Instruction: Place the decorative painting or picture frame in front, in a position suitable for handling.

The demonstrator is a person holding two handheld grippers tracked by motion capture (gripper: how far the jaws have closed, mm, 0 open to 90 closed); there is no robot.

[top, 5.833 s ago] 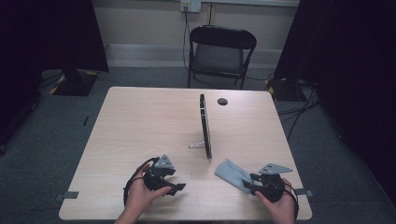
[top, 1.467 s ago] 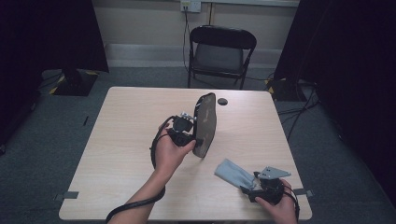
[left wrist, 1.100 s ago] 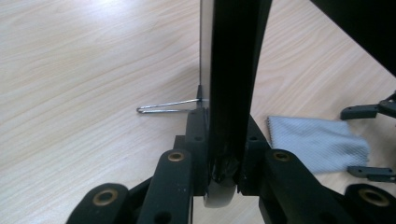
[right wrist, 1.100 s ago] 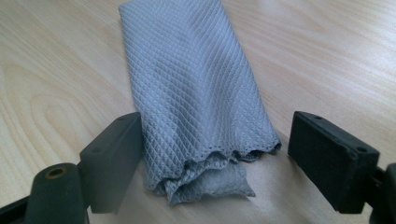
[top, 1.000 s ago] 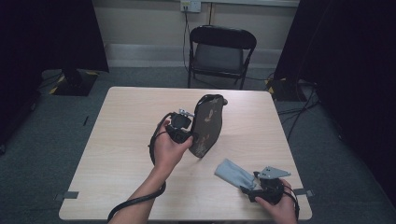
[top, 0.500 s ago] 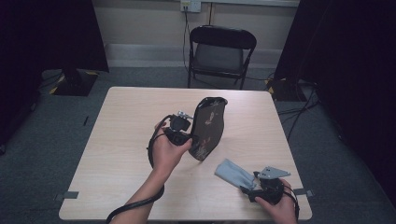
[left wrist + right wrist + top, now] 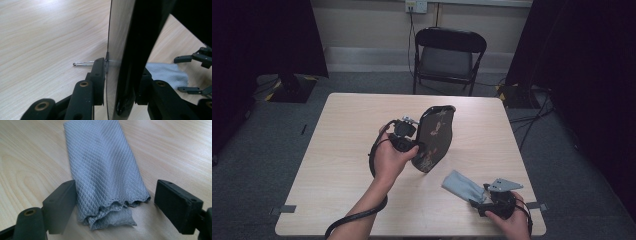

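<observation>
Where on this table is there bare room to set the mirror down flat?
The table's whole left half is bare, from the left gripper out to the left edge. The far strip behind the mirror is also free. The near right is crowded: cloth and right gripper.

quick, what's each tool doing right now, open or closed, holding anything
Left tool: closed on the mirror, tilting it on the table.
Right tool: open, jaws either side of the grey cloth, not gripping it.
</observation>
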